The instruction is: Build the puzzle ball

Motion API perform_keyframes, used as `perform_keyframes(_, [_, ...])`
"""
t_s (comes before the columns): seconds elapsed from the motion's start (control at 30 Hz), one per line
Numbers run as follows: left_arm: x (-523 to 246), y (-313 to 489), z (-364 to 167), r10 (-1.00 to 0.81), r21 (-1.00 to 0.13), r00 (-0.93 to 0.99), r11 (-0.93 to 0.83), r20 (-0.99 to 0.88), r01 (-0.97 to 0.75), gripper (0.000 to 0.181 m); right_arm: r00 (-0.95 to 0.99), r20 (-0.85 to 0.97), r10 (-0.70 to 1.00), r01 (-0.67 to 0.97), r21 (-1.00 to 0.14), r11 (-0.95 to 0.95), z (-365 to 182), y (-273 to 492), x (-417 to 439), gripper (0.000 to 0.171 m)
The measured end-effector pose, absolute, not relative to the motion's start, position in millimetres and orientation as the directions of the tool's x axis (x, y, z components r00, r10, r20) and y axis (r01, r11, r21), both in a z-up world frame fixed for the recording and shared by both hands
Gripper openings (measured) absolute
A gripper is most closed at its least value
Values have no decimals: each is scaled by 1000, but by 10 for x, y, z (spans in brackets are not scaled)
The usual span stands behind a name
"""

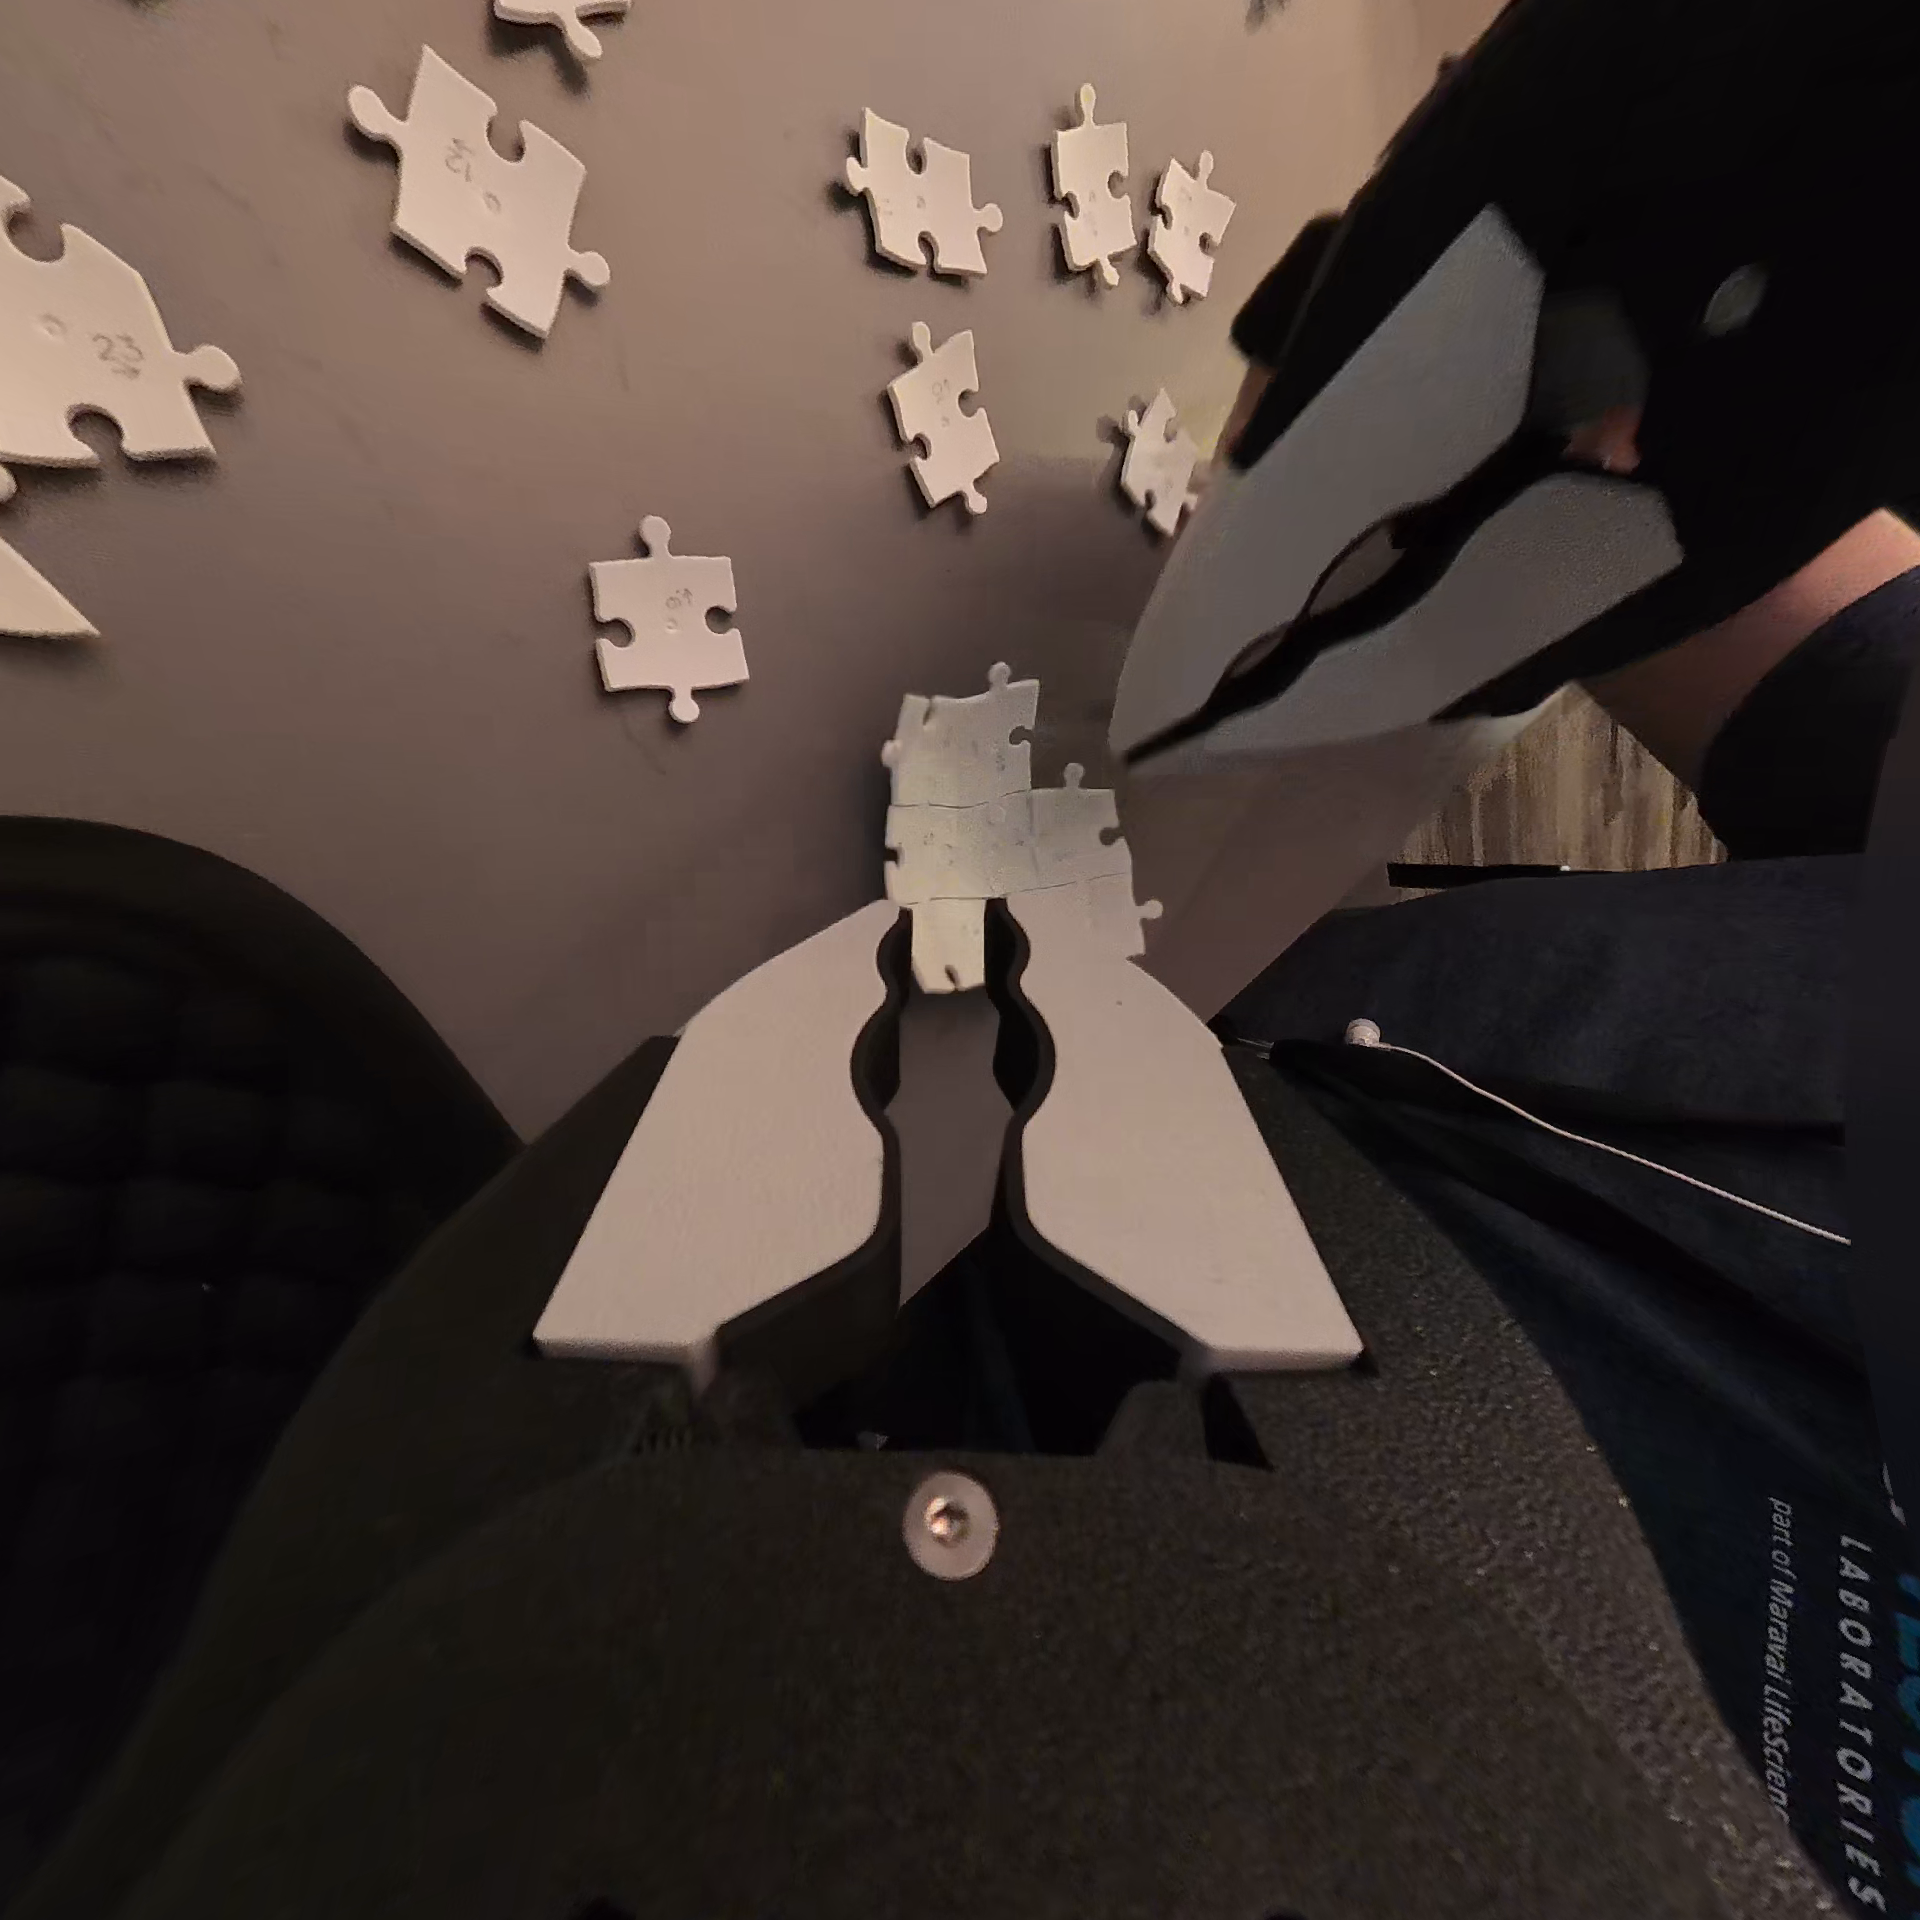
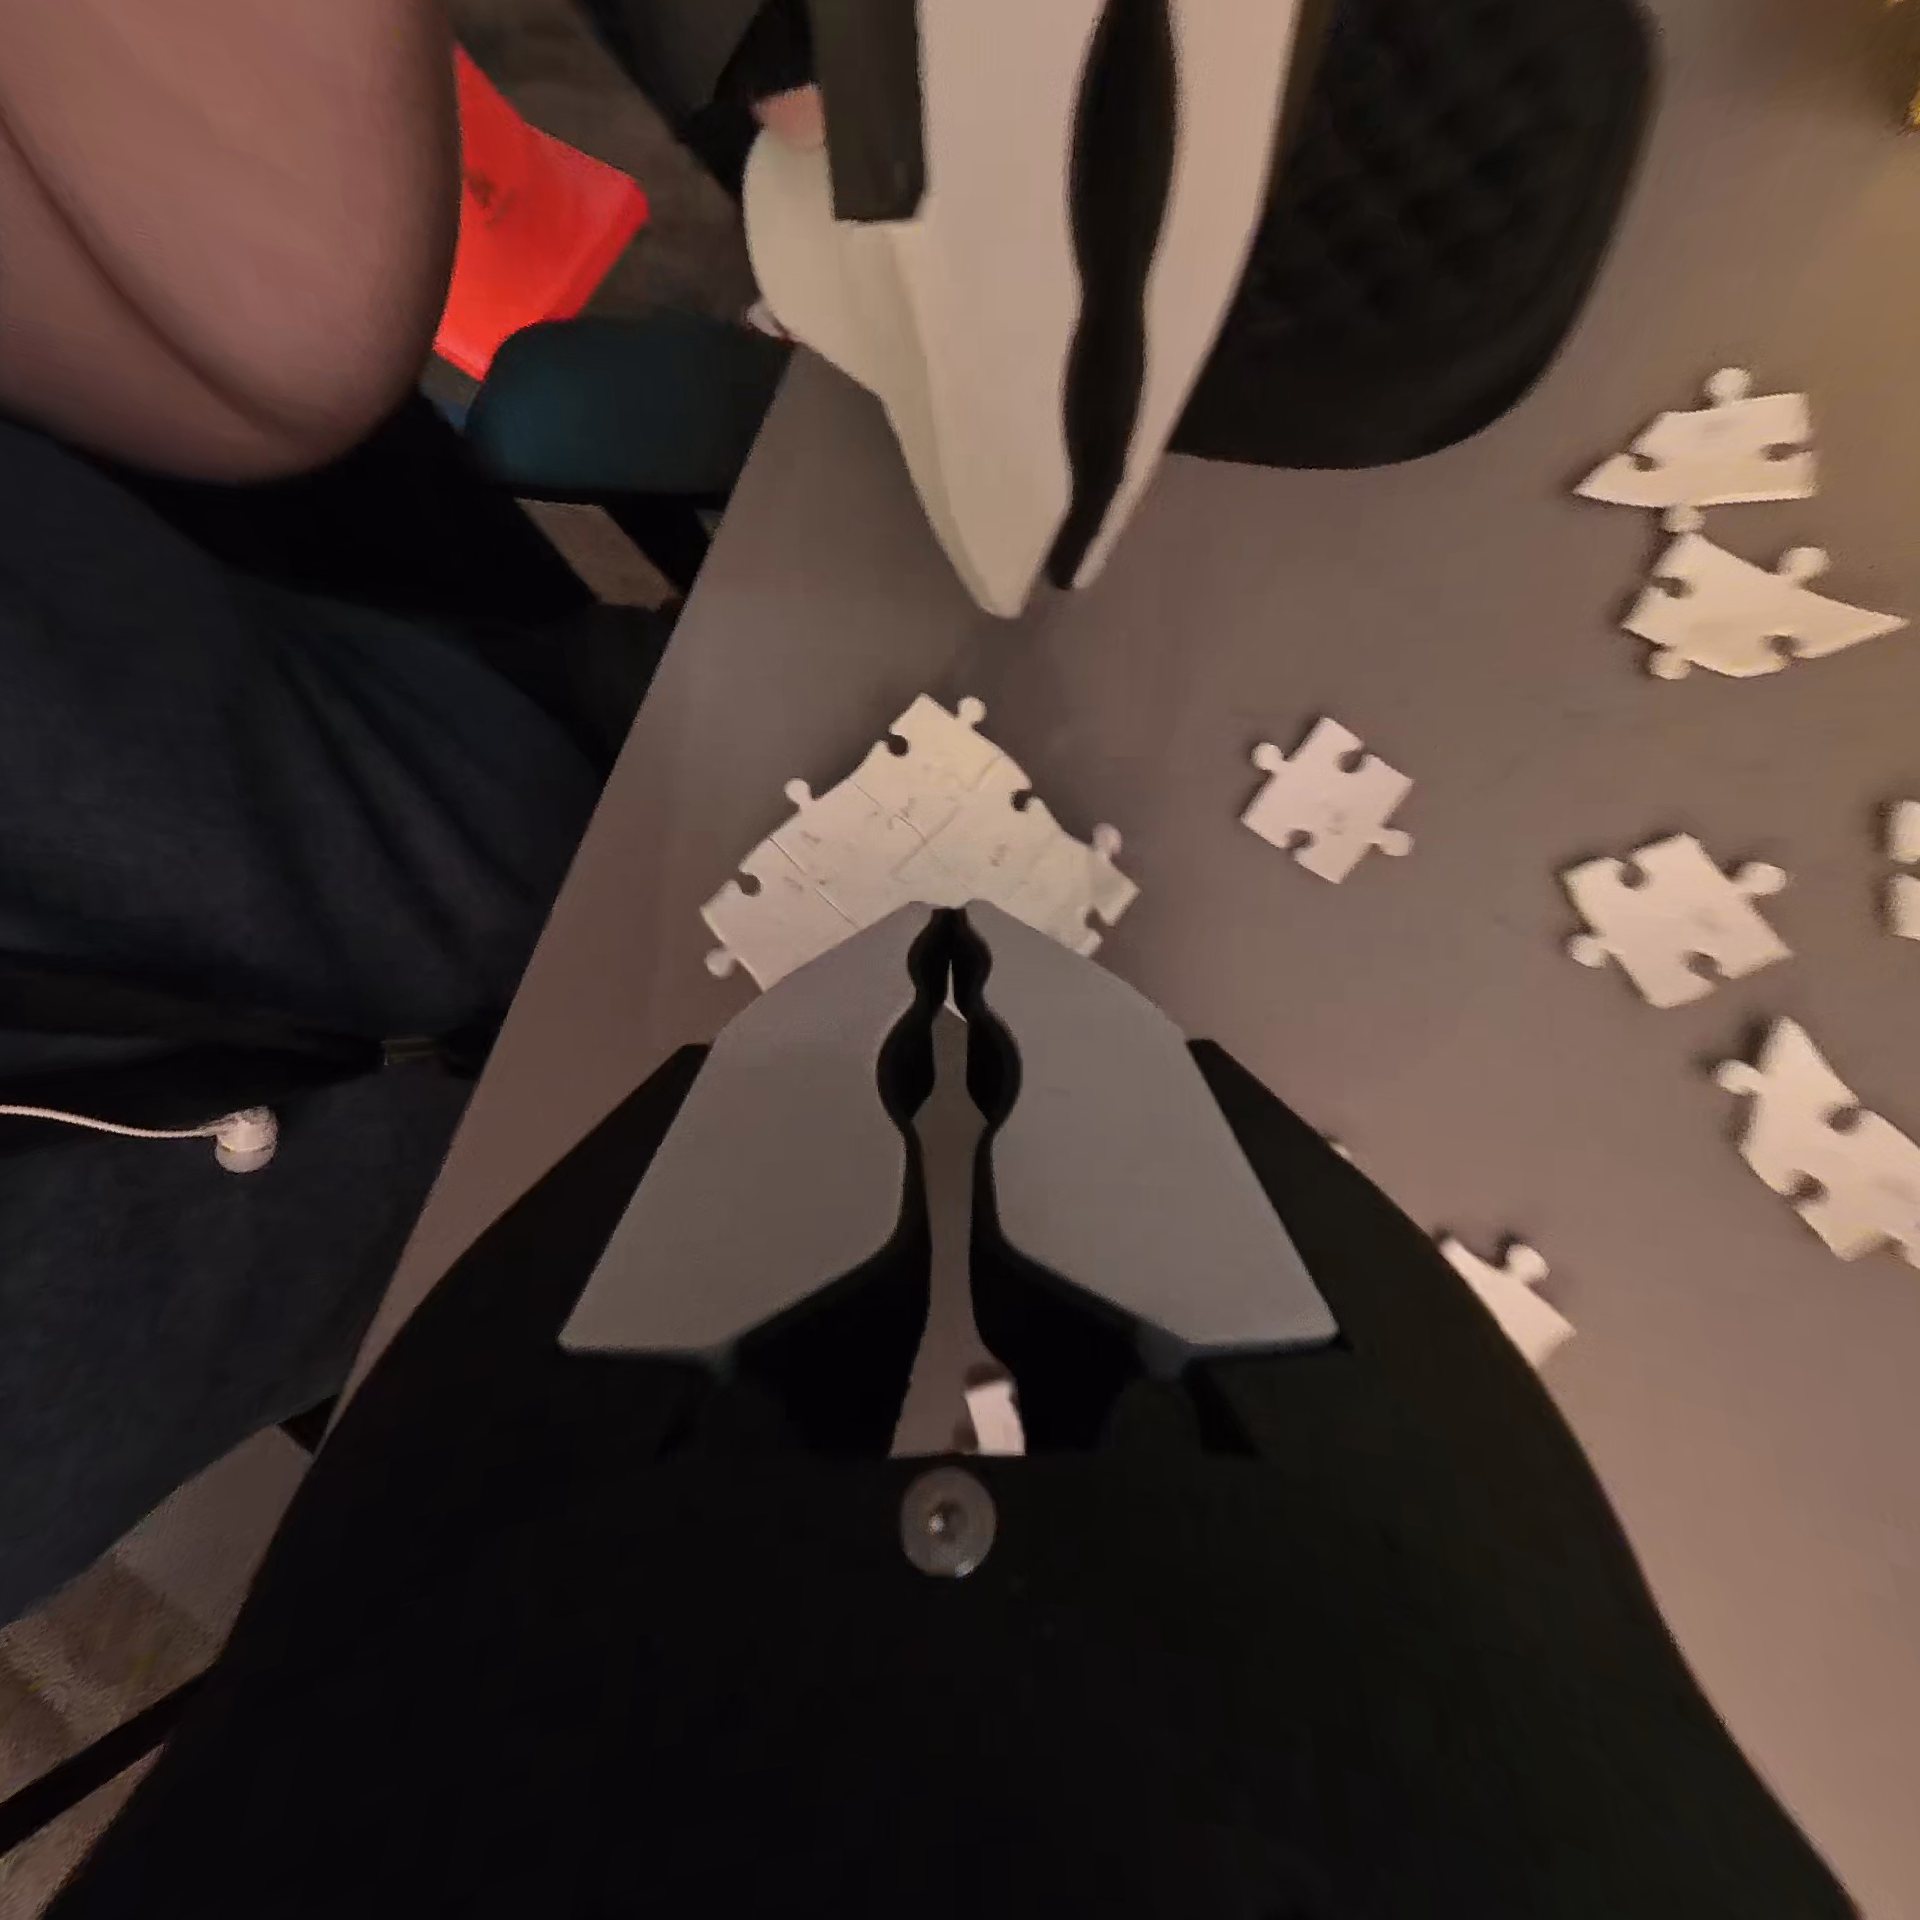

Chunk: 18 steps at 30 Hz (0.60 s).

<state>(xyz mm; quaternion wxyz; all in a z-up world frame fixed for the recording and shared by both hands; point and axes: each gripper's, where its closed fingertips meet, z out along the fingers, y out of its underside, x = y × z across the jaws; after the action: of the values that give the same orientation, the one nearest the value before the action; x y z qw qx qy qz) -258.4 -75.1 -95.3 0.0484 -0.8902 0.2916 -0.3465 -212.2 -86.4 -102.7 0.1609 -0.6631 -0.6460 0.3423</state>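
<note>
At the table [image 2: 1299, 644] edge sat the joined puzzle section [image 2: 914, 831]. Left gripper [image 1: 951, 925] fingers clamped one tab; right gripper [image 2: 948, 914] fingers nearly closed, gripping nothing visible. Risk: twisting could pop seams, dropping pieces off the edge.

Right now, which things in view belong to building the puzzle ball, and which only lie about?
For the job:
- joined patch of pieces
- loose white pieces on the grey table
- left gripper
- right gripper

Just lying about:
- black mesh object
- white earbud
- red object
</note>
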Motion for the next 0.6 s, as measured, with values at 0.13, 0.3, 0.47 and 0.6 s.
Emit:
perform_keyframes(0.13, [-2600,-769,-950,-550,-289,591,-827,590,-482,13,-23,-199,980,765,-635,-111,-1063,-740,-1985,1])
perform_keyframes(0.3, [-2612,-812,-1008,-538,-281,585,-834,606,-475,13,84,-255,963,745,-626,-230,-1166,-656,-1969,1])
perform_keyframes(0.47, [-2625,-899,-1049,-523,-302,564,-845,639,-441,14,188,-353,917,678,-629,-381,-1298,-656,-1947,1])
perform_keyframes(0.6, [-2610,-999,-1071,-535,-336,535,-839,654,-429,14,222,-445,867,614,-627,-479,-1215,-672,-1952,28])
